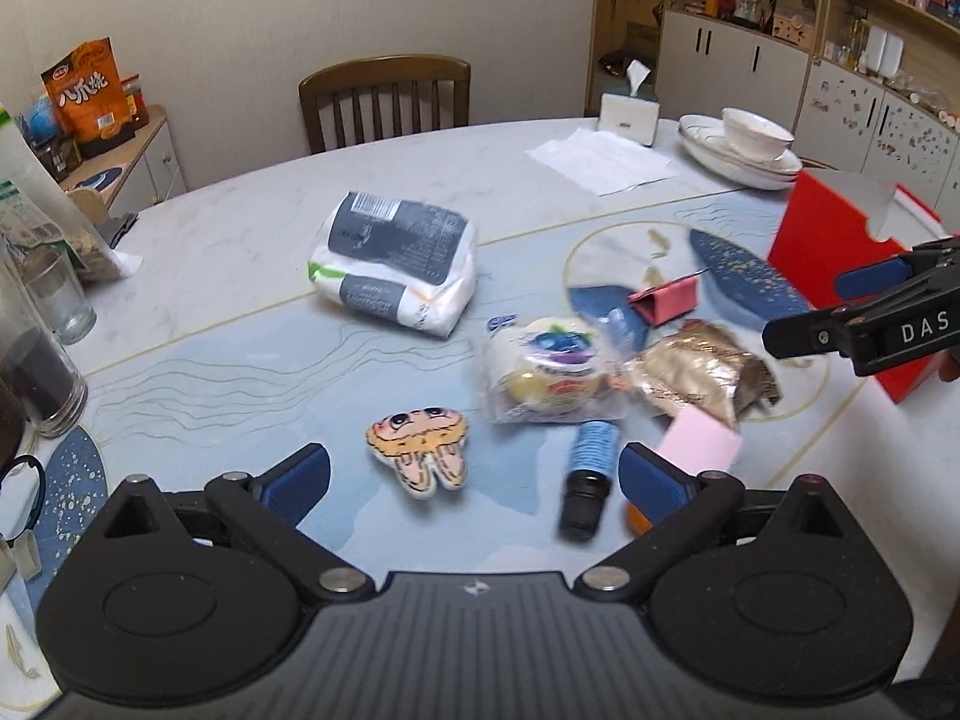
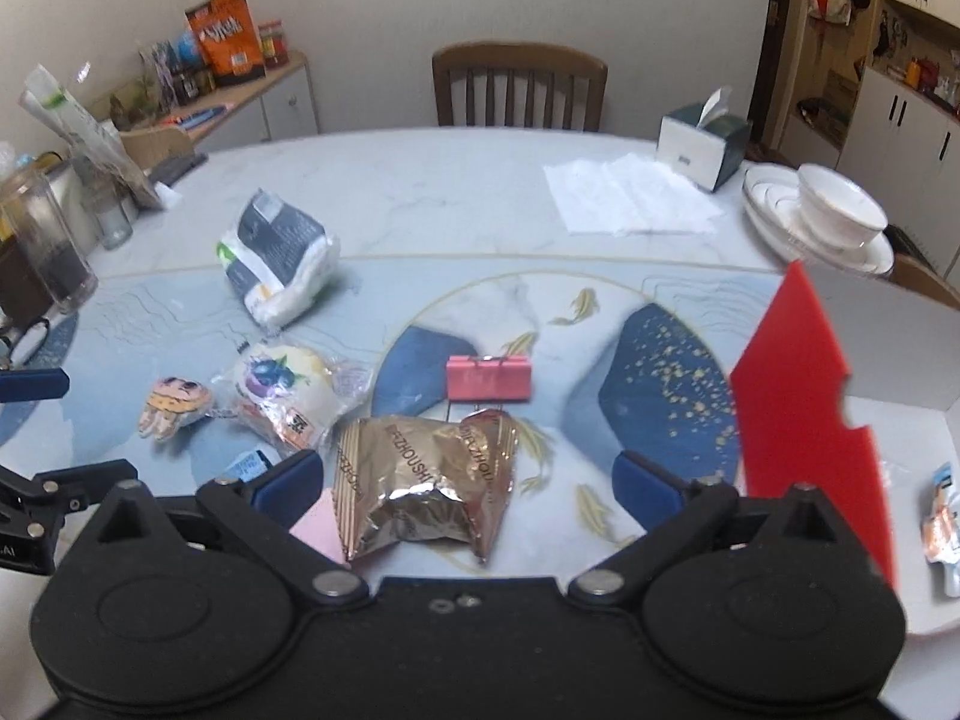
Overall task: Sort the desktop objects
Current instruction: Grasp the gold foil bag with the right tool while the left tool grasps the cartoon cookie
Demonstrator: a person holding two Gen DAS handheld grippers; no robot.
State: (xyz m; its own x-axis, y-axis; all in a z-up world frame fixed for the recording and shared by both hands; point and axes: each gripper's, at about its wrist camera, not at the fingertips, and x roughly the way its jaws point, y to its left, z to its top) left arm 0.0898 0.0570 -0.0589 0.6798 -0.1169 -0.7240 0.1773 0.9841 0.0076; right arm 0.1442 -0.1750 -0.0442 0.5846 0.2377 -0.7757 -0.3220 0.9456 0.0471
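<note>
1. Two grippers over the round table, both tilted down, nothing held in either.
2. Left gripper: jaws spread wide, empty. Cartoon plush tag lies on the table between its blue pads, black-and-blue cylinder just inside the right pad.
3. Right gripper: jaws spread wide, empty. Gold foil snack bag lies on the table between its pads, not touched by them.
4. Pink sticky pad sits beside the foil bag, under the right gripper's left finger.
5. Pink binder clip stands just behind the foil bag.
6. Blueberry-print bread pack left of the foil bag, next to the plush tag.
7. Grey-white tissue pack farther back, apart from the cluster.
8. Red-and-white box on the right with flap upright; one small packet inside it.
9. Far side: tissue box, paper napkin, stacked plates with bowl, wooden chair.
</note>
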